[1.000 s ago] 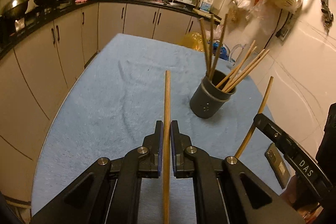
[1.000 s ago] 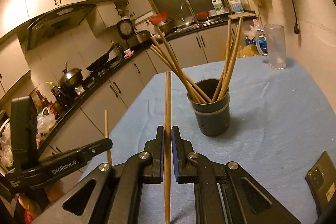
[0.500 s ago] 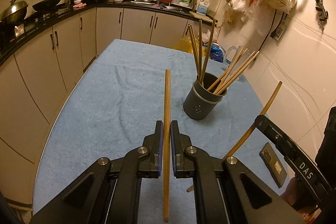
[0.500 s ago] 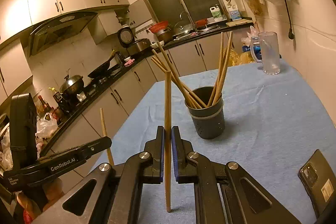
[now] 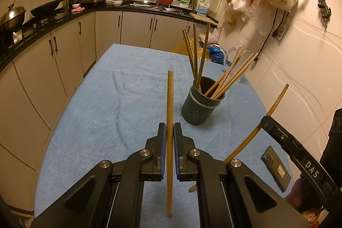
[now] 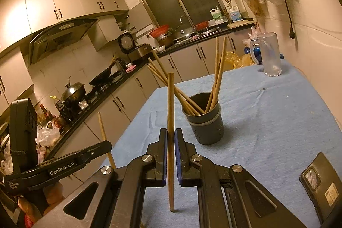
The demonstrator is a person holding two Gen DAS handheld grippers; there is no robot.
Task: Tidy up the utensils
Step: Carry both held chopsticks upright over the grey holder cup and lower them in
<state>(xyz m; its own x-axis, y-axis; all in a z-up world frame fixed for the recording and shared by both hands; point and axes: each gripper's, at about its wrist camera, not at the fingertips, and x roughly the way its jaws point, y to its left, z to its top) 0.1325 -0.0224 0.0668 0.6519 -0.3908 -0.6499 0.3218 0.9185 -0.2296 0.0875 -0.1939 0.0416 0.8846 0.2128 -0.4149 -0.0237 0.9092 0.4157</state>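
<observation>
A dark grey holder (image 5: pixel 200 106) with several wooden chopsticks stands on the blue cloth (image 5: pixel 106 112); it also shows in the right wrist view (image 6: pixel 206 124). My left gripper (image 5: pixel 170 135) is shut on a wooden chopstick (image 5: pixel 170 104), held above the cloth, left of and nearer than the holder. My right gripper (image 6: pixel 170 138) is shut on another wooden chopstick (image 6: pixel 170 104), upright, its lower tip close to the cloth. Each gripper's chopstick shows in the other view: the right one (image 5: pixel 263 119) and the left one (image 6: pixel 104 136).
A black phone (image 5: pixel 276 168) lies on the cloth at the near right, also in the right wrist view (image 6: pixel 320 183). A clear glass mug (image 6: pixel 268 55) stands at the far right corner. Kitchen cabinets and a counter run along the left and back. The tiled wall is close on the right.
Both grippers have pulled back and up from the holder with their chopsticks. The holder now looks smaller and farther. The chopsticks' lower tips have come into view.
</observation>
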